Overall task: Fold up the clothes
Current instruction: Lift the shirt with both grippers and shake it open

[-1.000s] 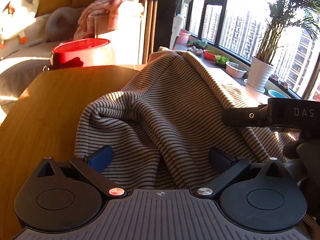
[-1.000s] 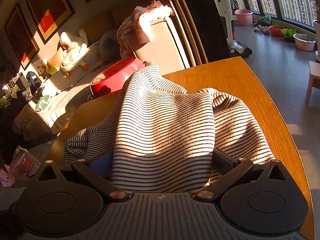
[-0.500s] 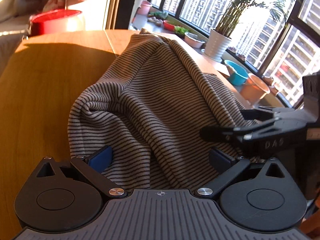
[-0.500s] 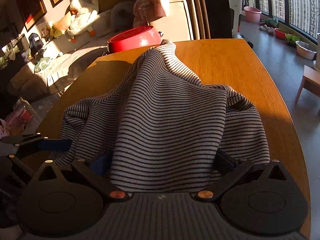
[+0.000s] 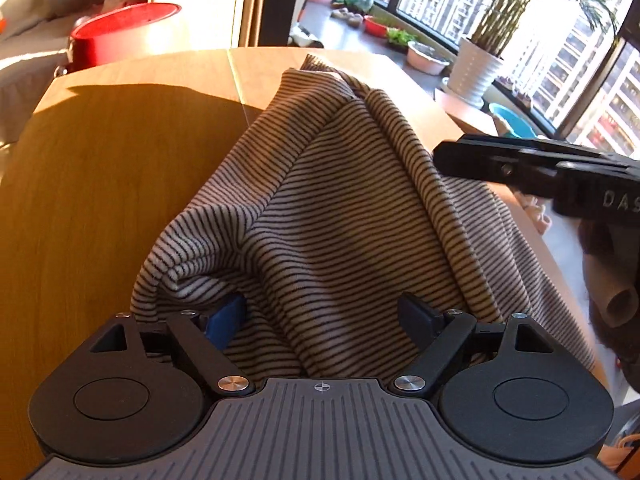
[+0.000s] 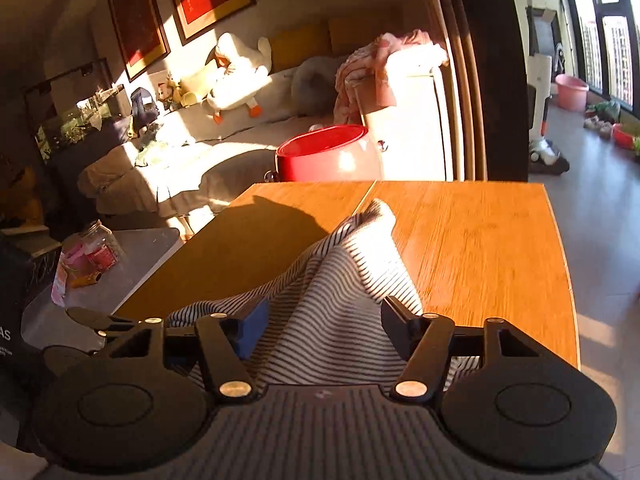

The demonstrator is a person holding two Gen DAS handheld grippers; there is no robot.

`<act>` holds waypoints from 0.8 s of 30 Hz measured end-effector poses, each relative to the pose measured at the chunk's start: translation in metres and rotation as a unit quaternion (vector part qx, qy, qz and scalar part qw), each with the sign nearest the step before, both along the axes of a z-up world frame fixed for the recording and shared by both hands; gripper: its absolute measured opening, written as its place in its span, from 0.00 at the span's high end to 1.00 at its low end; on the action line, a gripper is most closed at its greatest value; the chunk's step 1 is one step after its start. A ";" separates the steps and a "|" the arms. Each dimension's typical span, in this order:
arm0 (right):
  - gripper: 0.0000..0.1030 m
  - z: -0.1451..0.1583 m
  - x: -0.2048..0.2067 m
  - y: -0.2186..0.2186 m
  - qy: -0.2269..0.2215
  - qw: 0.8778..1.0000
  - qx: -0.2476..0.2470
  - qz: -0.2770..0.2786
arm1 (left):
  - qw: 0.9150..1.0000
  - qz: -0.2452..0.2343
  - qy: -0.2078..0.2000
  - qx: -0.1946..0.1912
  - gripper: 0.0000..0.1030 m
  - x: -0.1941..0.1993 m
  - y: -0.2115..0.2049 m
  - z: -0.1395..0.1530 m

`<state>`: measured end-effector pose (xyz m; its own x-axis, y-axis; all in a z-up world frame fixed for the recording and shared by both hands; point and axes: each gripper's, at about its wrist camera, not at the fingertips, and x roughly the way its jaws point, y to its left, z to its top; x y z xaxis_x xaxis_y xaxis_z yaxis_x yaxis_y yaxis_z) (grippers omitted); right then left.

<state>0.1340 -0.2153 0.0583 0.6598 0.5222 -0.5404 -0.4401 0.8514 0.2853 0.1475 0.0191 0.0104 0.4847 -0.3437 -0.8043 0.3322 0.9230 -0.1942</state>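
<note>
1. The left gripper (image 5: 322,314) is spread wide, striped garment (image 5: 340,216) bunched between its fingers, gripped by neither.
2. The garment is draped over the wooden table (image 6: 480,240); edges should be levelled.
3. The right gripper (image 6: 320,320) is likewise wide, cloth loose between.

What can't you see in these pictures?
- Left wrist view: what kind of garment the striped cloth is; it is bunched up, and its near edge is hidden behind the left gripper.
- Left wrist view: the right gripper's jaws; seen side-on, cut by the edge.
- Right wrist view: the jar's label; too small.
</note>
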 end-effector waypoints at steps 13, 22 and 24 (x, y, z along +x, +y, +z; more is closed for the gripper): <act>0.39 -0.057 -0.020 0.030 -0.019 0.995 -0.057 -0.082 | 0.996 -0.015 -0.078 -0.041 0.00 -0.022 0.000 -0.015; 0.26 -0.060 -0.012 0.040 -0.009 0.995 -0.044 -0.094 | 0.990 0.008 -0.092 -0.102 0.00 -0.021 0.017 -0.020; 0.22 -0.060 -0.008 0.038 -0.005 0.996 -0.030 -0.083 | 0.991 0.029 -0.094 -0.093 0.00 -0.024 0.011 -0.019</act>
<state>0.1256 -0.1770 -0.0020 0.7400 0.3723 -0.5601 -0.2953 0.9281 0.2268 0.1233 0.0304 -0.0090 0.6431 -0.4443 -0.6238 0.3259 0.8959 -0.3020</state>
